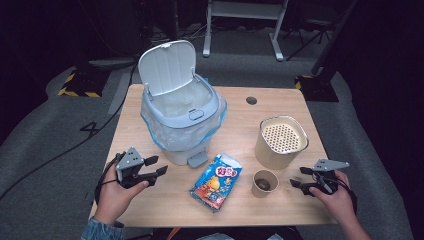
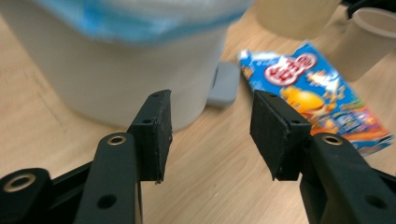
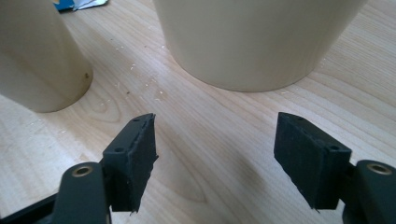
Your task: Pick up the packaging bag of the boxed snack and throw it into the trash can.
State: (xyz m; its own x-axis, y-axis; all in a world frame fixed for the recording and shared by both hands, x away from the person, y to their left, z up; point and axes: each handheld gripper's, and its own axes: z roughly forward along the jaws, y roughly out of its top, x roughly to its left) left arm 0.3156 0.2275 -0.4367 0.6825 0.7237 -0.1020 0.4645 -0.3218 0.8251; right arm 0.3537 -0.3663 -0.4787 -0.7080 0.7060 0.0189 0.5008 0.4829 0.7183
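Wooden tabletop (image 1: 165, 200), light grain, rectangular, with a round cable hole (image 1: 251, 100) near its far edge.

Item 1: pedal bin (image 1: 180, 120), pale grey, far left of centre. Lid (image 1: 166, 67) hinged up and open; translucent blue-edged liner (image 1: 150, 127) folded over the rim; grey foot pedal (image 1: 198, 159) at its near base.

Item 2: snack packet (image 1: 216, 182), blue with a red logo and cartoon print, lying flat at centre near, just near and right of the pedal. In the left gripper view it (image 2: 317, 100) lies beyond the right-hand pad, blurred.

Item 3: small paper cup (image 1: 264, 183), upright, just right of the packet, something dark inside that cannot be made out.

Item 4: large beige tub (image 1: 280, 142), upright, perforated insert on top, just beyond the small cup.

Item 5: left tongs (image 1: 159, 165), held in the person's left hand (image 1: 117, 195) at the near left, low over the tabletop, pointing right toward the bin base and packet. Released: pads (image 2: 155, 130) apart with bare wood between them, touching nothing.

Item 6: right tongs (image 1: 298, 177), held in the right hand (image 1: 337, 200) at the near right, pointing left toward the small cup. Released: pads (image 3: 135, 158) spread, nothing between them; small cup (image 3: 32, 60) and tub (image 3: 252, 37) stand just ahead, untouched.
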